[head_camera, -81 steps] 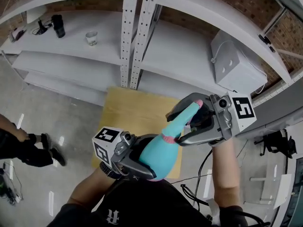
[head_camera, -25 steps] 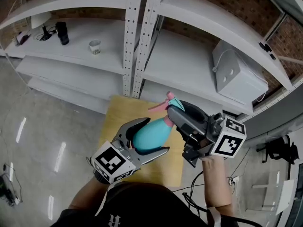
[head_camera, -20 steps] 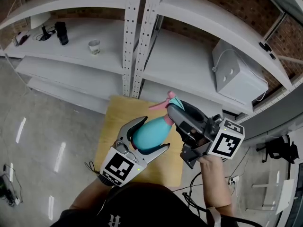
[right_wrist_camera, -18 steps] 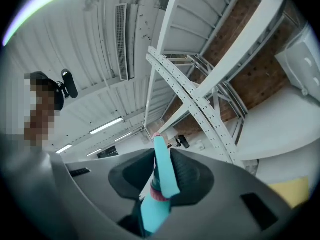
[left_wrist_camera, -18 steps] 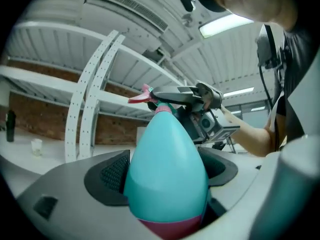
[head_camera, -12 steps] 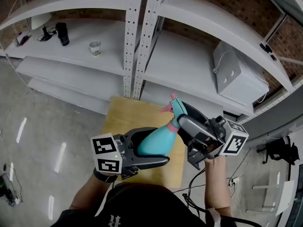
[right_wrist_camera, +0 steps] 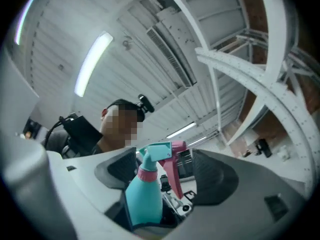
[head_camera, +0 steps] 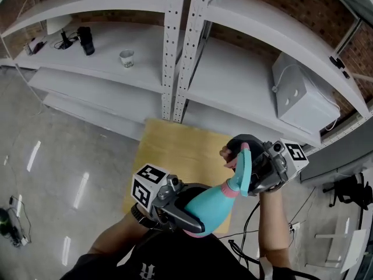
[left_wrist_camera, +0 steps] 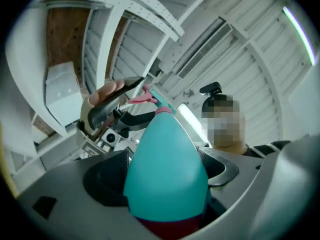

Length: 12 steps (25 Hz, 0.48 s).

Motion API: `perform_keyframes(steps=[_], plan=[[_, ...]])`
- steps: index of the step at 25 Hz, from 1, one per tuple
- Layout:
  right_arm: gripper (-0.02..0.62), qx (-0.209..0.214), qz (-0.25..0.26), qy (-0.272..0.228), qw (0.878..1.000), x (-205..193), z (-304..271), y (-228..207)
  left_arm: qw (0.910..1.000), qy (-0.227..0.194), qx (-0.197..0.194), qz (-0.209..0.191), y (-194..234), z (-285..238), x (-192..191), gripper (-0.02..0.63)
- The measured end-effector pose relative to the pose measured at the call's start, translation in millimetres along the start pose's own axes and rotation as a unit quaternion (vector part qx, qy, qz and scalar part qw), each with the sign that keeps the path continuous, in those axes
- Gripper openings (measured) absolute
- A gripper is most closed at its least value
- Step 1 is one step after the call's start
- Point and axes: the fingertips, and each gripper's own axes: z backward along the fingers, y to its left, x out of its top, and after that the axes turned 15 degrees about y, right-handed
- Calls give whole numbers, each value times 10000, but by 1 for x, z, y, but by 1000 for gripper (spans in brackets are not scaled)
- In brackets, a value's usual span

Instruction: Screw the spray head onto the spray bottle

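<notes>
Lower centre of head view: teal teardrop plastic spray bottle (head_camera: 214, 202) clamped firmly in left gripper (left_wrist_camera: 165, 170). Right gripper (right_wrist_camera: 167, 173) jaws opening around pink-and-teal trigger spray head (right_wrist_camera: 161, 153), pads clear. Regrip squarely at pink collar (head_camera: 232, 189), then twist, keeping bottle steady.

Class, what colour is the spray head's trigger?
Pink; the trigger shows best in the right gripper view.

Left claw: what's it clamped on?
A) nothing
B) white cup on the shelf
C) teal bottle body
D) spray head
C: in the left gripper view the left claw has its pads pressed on both sides of the teal spray bottle, around its body; the spray head sits well beyond them.
</notes>
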Motion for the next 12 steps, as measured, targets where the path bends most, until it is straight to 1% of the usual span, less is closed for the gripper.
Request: perform_keyframes(steps=[1, 2, 4, 5, 6, 7, 10, 11, 12], plan=[[325, 252, 225, 119, 9994, -2, -10, 9, 9996, -5, -221, 160, -1, -5, -3, 425], [325, 414, 425, 212, 9980, -4, -20, 16, 9989, -28, -370, 281, -2, -8, -5, 424], [312, 542, 569, 332, 9964, -4, -32, 22, 9983, -123, -467, 322, -7, -7, -5, 425], [294, 549, 541, 373, 9963, -4, -36, 22, 9987, -165, -412, 262, -9, -3, -4, 425], [261, 520, 518, 405, 9965, -4, -38, 21, 9992, -194, -302, 188, -10, 1, -2, 425], [259, 442, 519, 430, 9967, -3, -39, 19, 9996, -216, -160, 119, -9, 6, 1, 423], [255, 40, 448, 476, 9979, -4, -32, 10, 9991, -201, 364, -62, -2, 21, 7, 411], [252, -70, 413, 479, 9980, -5, -31, 8, 9987, -152, 472, -90, 0, 24, 7, 399], [251, -143, 396, 474, 9980, -6, -31, 7, 9988, -101, 473, -92, 0, 26, 7, 396]])
